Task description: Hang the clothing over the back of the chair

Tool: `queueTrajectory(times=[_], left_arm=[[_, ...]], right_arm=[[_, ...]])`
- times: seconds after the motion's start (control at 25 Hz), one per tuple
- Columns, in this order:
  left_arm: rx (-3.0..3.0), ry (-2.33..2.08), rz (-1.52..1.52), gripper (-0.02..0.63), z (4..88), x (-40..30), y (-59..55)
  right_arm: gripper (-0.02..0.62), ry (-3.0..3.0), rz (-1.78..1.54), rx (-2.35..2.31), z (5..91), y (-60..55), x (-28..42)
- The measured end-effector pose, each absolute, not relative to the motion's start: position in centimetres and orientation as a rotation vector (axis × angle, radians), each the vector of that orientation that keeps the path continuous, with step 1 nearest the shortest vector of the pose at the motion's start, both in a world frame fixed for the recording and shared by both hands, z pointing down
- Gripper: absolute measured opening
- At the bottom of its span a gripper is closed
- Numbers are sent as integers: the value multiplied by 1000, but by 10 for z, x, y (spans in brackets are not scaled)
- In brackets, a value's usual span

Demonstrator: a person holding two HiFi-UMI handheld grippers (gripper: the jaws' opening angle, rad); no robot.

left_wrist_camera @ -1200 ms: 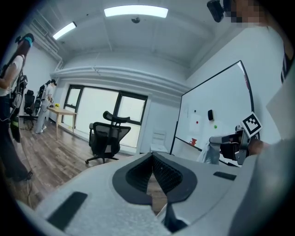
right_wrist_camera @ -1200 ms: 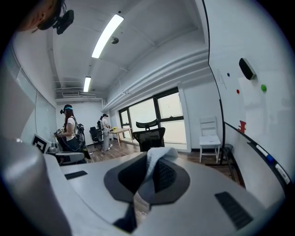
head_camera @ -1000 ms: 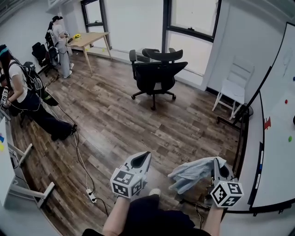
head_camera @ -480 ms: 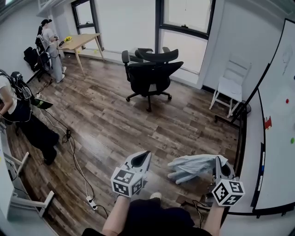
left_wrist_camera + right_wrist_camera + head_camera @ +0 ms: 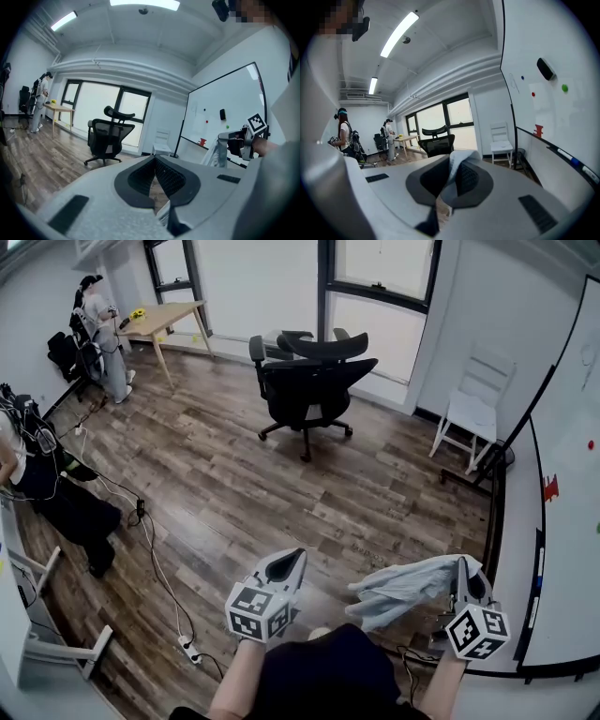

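Right gripper view: my right gripper [image 5: 452, 164] is clamped on a fold of the pale grey-blue garment [image 5: 459, 160]. The cloth is pinched between the dark pads and bunches up over the tips. The head view can't show that pinch. There the right gripper [image 5: 462, 565] sits low at the right, and the garment [image 5: 403, 585] drapes off it to the left, above the brown wood-plank floor [image 5: 234, 484]. The left gripper view adds a side look: the right gripper [image 5: 236, 143] with the garment [image 5: 216, 152] hanging below it, in front of the big white whiteboard [image 5: 225, 108].

Left gripper [image 5: 153, 160]: tips together, holding nothing, only floor seen through the gap lower down. In the head view the left gripper [image 5: 294, 557] is low centre, just beside the garment but not touching it.

The black mesh office chair with headrest [image 5: 314, 381] stands across the room by the windows, well apart from both grippers. The garment is not on its back. It shows in all three views [image 5: 107, 136] [image 5: 438, 143].

Head view only: a white power strip with its cable [image 5: 187, 646] on the floor, and a person in dark trousers [image 5: 42, 484] at the left edge. Only the gripper views show the ceiling strip lights [image 5: 398, 35]. All views show the white slatted chair [image 5: 469, 409] near the whiteboard and the light wooden table [image 5: 169, 320] with a second person [image 5: 97, 324] beside it.
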State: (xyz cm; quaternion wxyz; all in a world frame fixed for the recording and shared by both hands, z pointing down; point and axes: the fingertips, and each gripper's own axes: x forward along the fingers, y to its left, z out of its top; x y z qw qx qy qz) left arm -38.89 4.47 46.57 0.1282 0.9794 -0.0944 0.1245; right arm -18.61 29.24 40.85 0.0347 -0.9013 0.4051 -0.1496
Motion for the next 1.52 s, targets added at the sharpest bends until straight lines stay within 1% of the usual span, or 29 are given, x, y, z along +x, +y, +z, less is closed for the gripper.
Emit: queueTrajectory(times=[0.24,0.4,0.6,1.24,1.52], left_arm=[[2843,-240,359,6,466,-378,51],[2836,-211,385,6,471,-367,51],[2833,-231,393,6,473,-343,33],[2855,-265,360,6,455,-186,-35],[2854,-274,380,6,459,-142,-45]], right_arm=[[12,1203,-412,-2796,395,300,-177],[12,1211,-441,-2791,401,290,-171],[12,1213,-468,-2768,409,270,-147],[12,1301,-447,-2709,392,190,5],[12,1320,-472,-2683,401,171,50]])
